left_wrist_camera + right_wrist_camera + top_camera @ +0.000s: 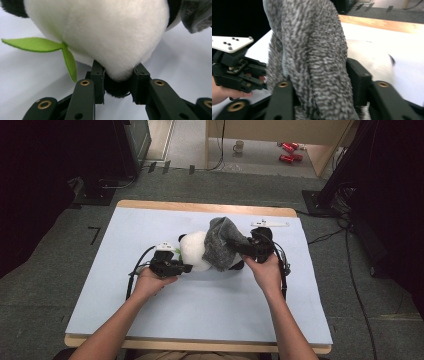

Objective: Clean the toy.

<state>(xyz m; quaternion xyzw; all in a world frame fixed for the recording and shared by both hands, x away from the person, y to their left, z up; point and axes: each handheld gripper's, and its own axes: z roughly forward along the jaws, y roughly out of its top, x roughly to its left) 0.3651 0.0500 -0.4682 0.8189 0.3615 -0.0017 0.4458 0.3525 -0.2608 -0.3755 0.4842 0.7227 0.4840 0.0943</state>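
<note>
I find the panda [196, 251] lying mid-table [200, 295] with a grey hat [223, 242] draped over its right end. My left gripper [117, 82] is clamped on a white-and-black part of the panda, beside a green leaf [37, 44]. My right gripper [322, 85] is clamped on the hat's knit fabric.

Grey knit hat [222, 242] half over plush panda [195, 251].
</note>
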